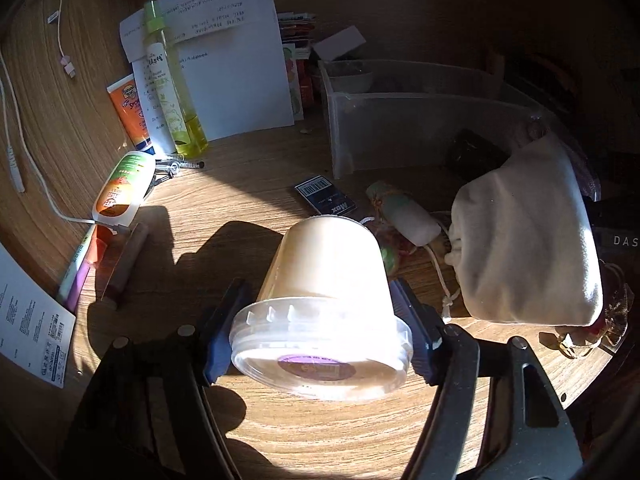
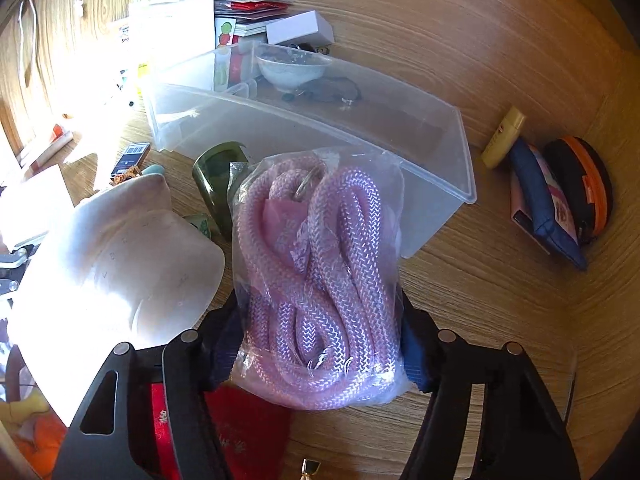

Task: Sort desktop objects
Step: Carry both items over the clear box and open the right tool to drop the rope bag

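Note:
My left gripper [image 1: 320,340] is shut on a cream plastic tub [image 1: 324,304] with a clear lid, held on its side above the wooden desk. My right gripper [image 2: 320,340] is shut on a clear bag of pink rope [image 2: 316,280], held just in front of the clear plastic bin [image 2: 436,152]. The bin also shows in the left wrist view [image 1: 400,120], beyond the tub. A white cloth pouch [image 1: 528,240] lies right of the tub; in the right wrist view the pouch [image 2: 116,272] is left of the rope bag.
A yellow spray bottle [image 1: 172,84], an orange sunscreen tube [image 1: 128,112], a white-orange tube [image 1: 124,188], papers [image 1: 236,64] and white cables [image 1: 16,136] sit at the left. A white bowl [image 2: 292,66] is in the bin. Pouches [image 2: 560,196] lie at the right.

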Available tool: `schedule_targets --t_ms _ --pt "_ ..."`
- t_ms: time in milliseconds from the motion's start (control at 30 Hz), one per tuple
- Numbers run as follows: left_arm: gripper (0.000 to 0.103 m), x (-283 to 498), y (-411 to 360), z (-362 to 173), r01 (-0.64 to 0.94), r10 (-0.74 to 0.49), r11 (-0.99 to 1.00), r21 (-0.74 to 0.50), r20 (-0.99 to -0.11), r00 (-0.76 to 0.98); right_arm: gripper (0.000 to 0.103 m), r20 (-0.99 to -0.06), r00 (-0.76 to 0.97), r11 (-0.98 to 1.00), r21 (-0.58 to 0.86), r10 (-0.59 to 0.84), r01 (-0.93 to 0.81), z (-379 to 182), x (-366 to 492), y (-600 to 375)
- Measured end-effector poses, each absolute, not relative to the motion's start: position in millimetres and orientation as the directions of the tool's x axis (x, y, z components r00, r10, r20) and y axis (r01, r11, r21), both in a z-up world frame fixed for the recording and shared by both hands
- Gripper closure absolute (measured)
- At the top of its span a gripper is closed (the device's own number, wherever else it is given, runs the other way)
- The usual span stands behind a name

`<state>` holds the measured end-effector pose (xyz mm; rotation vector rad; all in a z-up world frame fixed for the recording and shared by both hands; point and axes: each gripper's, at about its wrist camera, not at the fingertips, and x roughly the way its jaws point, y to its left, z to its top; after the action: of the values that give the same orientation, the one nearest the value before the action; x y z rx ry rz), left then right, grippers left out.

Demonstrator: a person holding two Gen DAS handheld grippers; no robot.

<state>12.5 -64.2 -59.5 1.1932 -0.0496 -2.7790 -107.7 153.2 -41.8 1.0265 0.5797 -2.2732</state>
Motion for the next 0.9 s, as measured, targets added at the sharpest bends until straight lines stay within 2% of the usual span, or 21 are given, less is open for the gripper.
schedule_targets --t_ms 167,367,900 --pt "0.033 10 -74 -56 0.109 -0.089 -0.994 0.019 -0.721 -0.687 0.045 -0.749 -0.553 -0.758 -0.105 -0.366 0.644 -24 -103 164" --pt "0.033 11 -77 -36 0.120 -0.103 -0.993 0.021 -0.677 -0.729 0.046 -0.716 -0.576 -0.776 -0.078 -0.393 0.626 -7 -97 175" --pt "0.033 -12 -85 1 0.127 -0.092 -0.992 -0.008 -0.640 -0.763 0.047 -0.648 -0.592 -0.790 0.023 -0.479 0.613 26 -109 188"
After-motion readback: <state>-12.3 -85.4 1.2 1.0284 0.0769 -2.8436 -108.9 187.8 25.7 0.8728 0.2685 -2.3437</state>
